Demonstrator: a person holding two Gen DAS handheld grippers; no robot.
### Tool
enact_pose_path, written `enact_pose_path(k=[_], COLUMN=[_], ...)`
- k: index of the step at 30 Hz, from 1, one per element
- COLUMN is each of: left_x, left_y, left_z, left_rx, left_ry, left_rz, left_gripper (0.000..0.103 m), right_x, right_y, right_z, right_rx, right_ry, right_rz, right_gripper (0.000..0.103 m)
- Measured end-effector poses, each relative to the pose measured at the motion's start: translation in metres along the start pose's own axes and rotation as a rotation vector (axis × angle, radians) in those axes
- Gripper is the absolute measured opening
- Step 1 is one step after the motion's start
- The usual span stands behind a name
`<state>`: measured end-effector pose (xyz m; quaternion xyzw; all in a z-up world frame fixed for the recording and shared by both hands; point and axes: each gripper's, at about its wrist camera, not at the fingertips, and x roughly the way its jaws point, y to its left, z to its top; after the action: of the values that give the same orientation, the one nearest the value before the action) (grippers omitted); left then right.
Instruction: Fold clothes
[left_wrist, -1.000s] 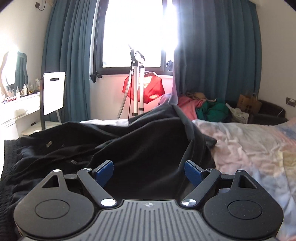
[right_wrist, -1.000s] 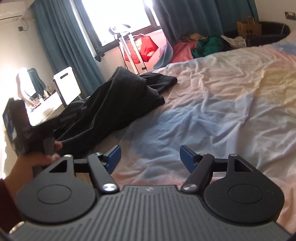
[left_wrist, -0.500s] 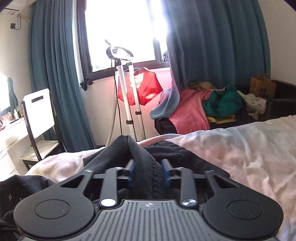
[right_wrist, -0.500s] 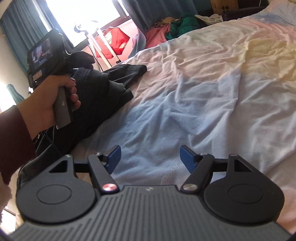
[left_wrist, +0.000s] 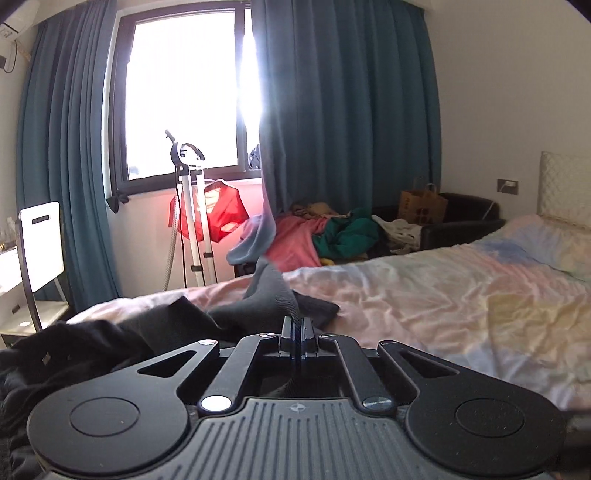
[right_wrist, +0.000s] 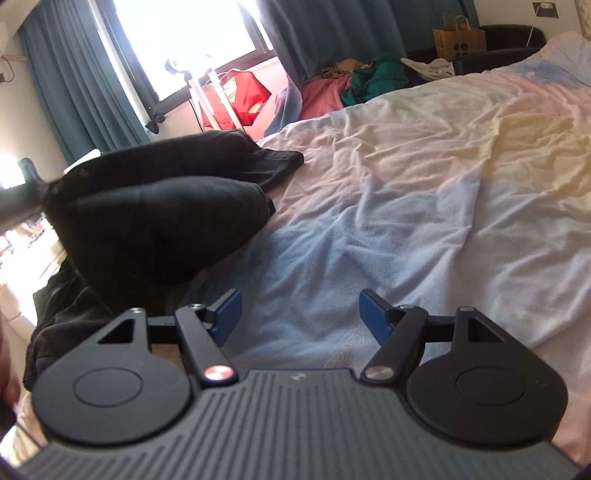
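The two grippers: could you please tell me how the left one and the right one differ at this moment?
The left gripper is shut, pinching a fold of the black garment; the right gripper is open with nothing between its pads. The left gripper sits over the garment at the bed's edge, whereas the right gripper hangs above bare bedsheet, with the garment to its left. Both share the same black build.
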<state>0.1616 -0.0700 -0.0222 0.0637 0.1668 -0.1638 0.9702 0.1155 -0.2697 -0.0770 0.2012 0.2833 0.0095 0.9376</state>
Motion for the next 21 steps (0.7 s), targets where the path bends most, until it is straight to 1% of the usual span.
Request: enact_pose_path(k=[2,4,6,8,12,15,17,21], left_x=[-0.036,-0.059,-0.071,-0.074,-0.077,-0.08,-0.078,-0.071], left_y=[0.0,0.0,0.0,0.003,0.007,0.017,0.022,0.036], left_z=[-0.03,-0.061,-0.086,-0.1,-0.101,-0.103,-0.106,-0.11], left_rx=[-0.016,-0.016,-0.027,-0.093,-0.13,-0.195,-0.243,-0.332], left_ry=[0.045,0.075,0.093,0.129,0.108,0.107,0.12,0.121], left_rz=[-0.012,0.006,0.029,0.018,0.011,-0.003,-0.001,0.024], left_gripper=[0.002,0.002,0.002,0.002,0.002,0.002,0.003,0.003], right_x=[-0.01,-0.02,-0.028,-0.033,-0.028,-0.02,-0.014,0.014], right_y=[0.004,0.007,0.009,0.009,-0.005,-0.013,-0.018,-0.025], right_z=[-0.002,-0.003,-0.006,-0.009,-0.012,-0.013,-0.014,-0.011], right_rx=[-0.011,-0.022,-0.027,-0.002,0.146,0.225,0.273,0.384], right_ry=[-0.012,-0.023,-0.036,-0.026,0.025,0.032,0.03,0.055], right_rz=[0.021,0.043,0.077,0.119,0.199,0.222,0.227,0.288], right_gripper=[0.072,0.073,0.072,0.072,0.073,0.068,0.067,0.067])
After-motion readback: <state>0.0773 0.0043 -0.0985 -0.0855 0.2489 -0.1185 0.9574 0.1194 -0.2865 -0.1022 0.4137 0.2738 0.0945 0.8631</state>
